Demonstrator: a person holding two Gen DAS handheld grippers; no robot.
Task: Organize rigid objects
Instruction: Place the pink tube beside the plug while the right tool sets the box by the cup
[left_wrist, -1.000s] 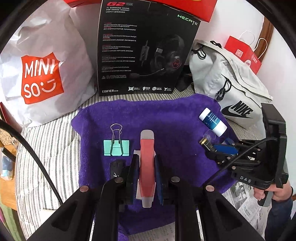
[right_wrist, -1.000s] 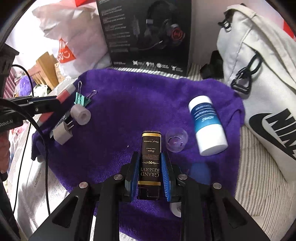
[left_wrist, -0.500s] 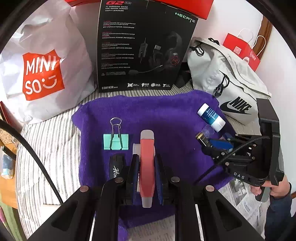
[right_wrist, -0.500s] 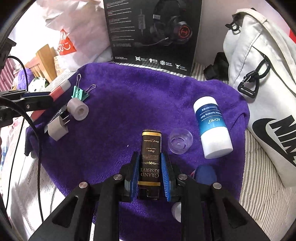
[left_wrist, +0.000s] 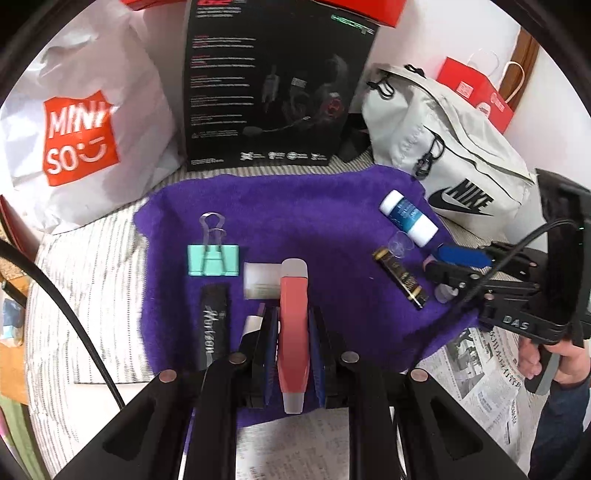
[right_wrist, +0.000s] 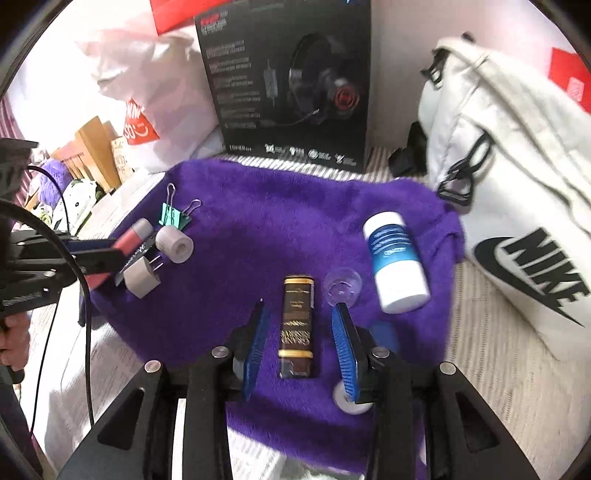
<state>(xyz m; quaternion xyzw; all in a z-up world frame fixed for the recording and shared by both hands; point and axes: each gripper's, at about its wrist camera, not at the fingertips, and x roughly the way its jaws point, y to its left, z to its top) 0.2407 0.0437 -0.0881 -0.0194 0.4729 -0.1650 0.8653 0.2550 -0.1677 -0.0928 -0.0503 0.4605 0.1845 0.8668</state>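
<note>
holding a red-bodied marker (left_wrist: 293, 332) with grey ends, the left gripper (left_wrist: 293, 339) has its jaws pinching the barrel lengthwise, so the marker points forward over the purple towel (left_wrist: 325, 206). judgement: gripped along its axis like this, it can be laid down parallel to its neighbours. those neighbours sit just ahead and to the left: a white cylinder (left_wrist: 260, 280), a mint binder clip (left_wrist: 213, 260), a black stick with script lettering (left_wrist: 213, 325). looks like a left-hand cluster is being built.

right gripper (right_wrist: 299, 332): jaws spread wide, blue pads clear on both sides of the dark gold-trimmed tube (right_wrist: 297, 325), which lies flat on the towel between them, not touched. a clear plastic cap (right_wrist: 341, 286) and a blue-and-white bottle (right_wrist: 395, 266) lie just to its right, so this reads as a right-hand cluster.

change vs. half a second earlier: the right jaws were then closed on the dark tube; now released, tube set down in about the same spot. left grip on the marker unchanged, though the towel items appear a little further ahead in its view.

task objects all on the towel, except the marker, which is in the left jaws; whether its tip touches the towel i cannot tell.
</note>
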